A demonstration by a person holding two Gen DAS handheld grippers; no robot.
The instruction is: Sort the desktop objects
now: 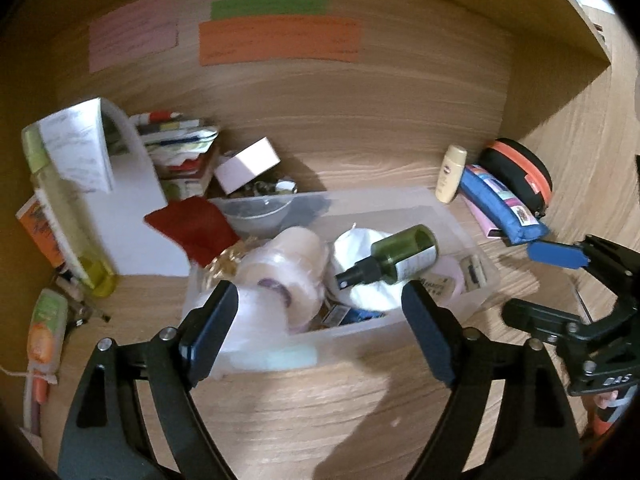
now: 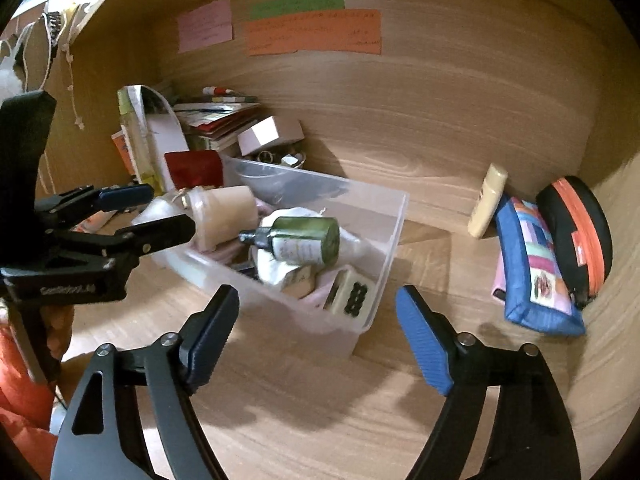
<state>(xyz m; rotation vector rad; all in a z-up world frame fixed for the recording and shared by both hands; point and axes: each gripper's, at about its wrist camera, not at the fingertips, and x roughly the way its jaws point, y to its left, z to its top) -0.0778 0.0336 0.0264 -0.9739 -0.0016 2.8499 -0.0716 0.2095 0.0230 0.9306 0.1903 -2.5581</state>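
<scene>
A clear plastic bin (image 1: 452,216) (image 2: 394,216) sits mid-desk, full of items: a green spray bottle (image 1: 400,258) (image 2: 306,240), a beige candle (image 1: 292,264) (image 2: 226,214), white cloth and a small keypad device (image 2: 352,292). My left gripper (image 1: 320,304) is open and empty at the bin's near edge; it also shows in the right wrist view (image 2: 148,212). My right gripper (image 2: 316,304) is open and empty just before the bin's near corner; it also shows in the left wrist view (image 1: 560,272).
Against the back wall on the right lie a cream bottle (image 1: 450,180) (image 2: 488,200), a blue pouch (image 1: 500,204) (image 2: 536,272) and a black-orange case (image 1: 520,172) (image 2: 576,228). Papers, a pink box (image 1: 248,164), a red pouch (image 1: 192,224) and tubes crowd the left.
</scene>
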